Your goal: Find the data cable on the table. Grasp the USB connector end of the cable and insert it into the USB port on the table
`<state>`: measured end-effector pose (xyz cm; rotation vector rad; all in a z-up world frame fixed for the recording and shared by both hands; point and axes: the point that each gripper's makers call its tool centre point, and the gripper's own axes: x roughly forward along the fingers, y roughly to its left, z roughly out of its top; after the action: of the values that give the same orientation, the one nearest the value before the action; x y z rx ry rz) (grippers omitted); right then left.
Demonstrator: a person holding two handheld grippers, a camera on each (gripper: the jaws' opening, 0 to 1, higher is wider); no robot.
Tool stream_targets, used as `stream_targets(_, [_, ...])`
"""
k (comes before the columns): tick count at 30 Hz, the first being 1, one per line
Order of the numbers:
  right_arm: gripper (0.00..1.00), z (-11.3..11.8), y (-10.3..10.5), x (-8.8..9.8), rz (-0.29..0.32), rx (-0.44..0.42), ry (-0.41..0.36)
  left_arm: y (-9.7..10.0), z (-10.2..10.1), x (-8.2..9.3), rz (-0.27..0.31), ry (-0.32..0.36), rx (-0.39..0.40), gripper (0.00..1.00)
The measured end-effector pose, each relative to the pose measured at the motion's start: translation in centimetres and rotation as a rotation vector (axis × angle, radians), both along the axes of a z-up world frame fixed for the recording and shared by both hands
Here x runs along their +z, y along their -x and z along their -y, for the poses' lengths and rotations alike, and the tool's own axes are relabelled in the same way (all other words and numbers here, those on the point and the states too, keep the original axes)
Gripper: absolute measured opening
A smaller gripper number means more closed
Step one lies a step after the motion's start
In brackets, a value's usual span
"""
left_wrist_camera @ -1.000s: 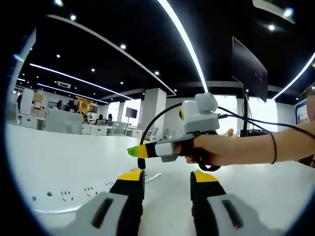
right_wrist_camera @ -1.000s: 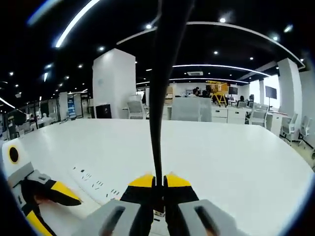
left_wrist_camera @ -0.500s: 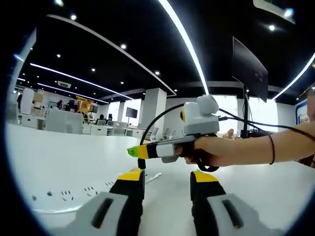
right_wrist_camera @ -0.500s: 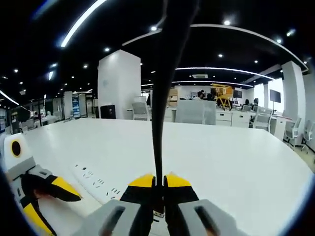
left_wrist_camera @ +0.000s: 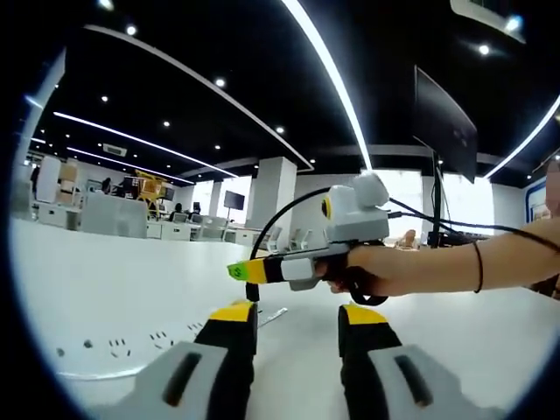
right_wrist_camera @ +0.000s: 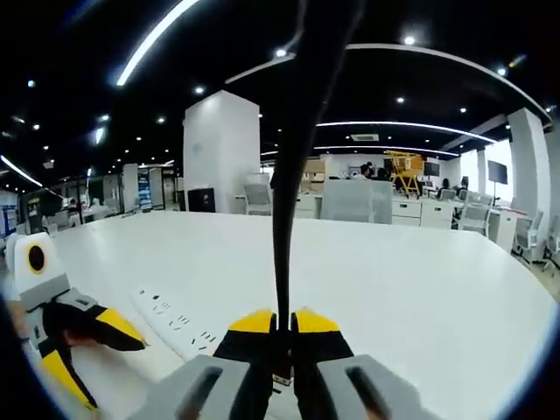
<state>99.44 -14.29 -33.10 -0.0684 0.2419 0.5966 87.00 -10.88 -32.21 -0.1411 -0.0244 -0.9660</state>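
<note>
Rising straight from between the right gripper's (right_wrist_camera: pixel 282 325) yellow-tipped jaws, the data cable (right_wrist_camera: pixel 282 219) is showing as a smooth black cord, looking thicker toward the top of the right gripper view. Those jaws are pressing together on it, with the cord passing through the thin gap between the tips. Its lower end is disappearing behind them, so I cannot tell whether that end is the USB connector. In the left gripper view a hand (left_wrist_camera: pixel 376 269) is holding that same gripper above the white table (left_wrist_camera: pixel 105 289). There the cable is arching up and back from the tips toward the gripper's body, with a short black piece hanging just under them. The left gripper (left_wrist_camera: pixel 297 317) is sitting with its jaws spread wide and nothing between them, lower than the right gripper's tips and apart from the cable. A socket strip (right_wrist_camera: pixel 171 317) is lying flat in the table, left of the cable in the right gripper view and not touching it.
</note>
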Motion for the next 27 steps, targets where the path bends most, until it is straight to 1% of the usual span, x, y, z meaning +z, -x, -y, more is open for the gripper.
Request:
stream_targets(3, [0.08, 0.14, 0.1, -0.11, -0.014, -0.004, 0.013, 0.02, 0.02, -0.04, 0.0, -0.001, 0.0, 0.37])
stream_targets(4, [0.08, 0.36, 0.07, -0.49, -0.026, -0.015, 0.036, 0.03, 0.02, -0.06, 0.0, -0.002, 0.0, 0.37])
stream_targets(7, [0.08, 0.22, 0.33, -0.32, -0.04, -0.026, -0.017, 0.07, 0.03, -0.11, 0.001, -0.006, 0.0, 0.37])
stream_targets(16, [0.08, 0.54, 0.64, -0.54, -0.068, -0.054, -0.044, -0.02, -0.04, -0.28, -0.001, -0.016, 0.008, 0.38])
stream_targets(20, [0.08, 0.49, 0.86, -0.7, -0.072, -0.055, -0.025, -0.08, -0.08, -0.39, -0.001, -0.024, 0.011, 0.38])
stream_targets(27, [0.08, 0.57, 0.5, -0.79, -0.075, -0.056, 0.0, -0.17, -0.12, -0.42, -0.002, -0.027, 0.012, 0.38])
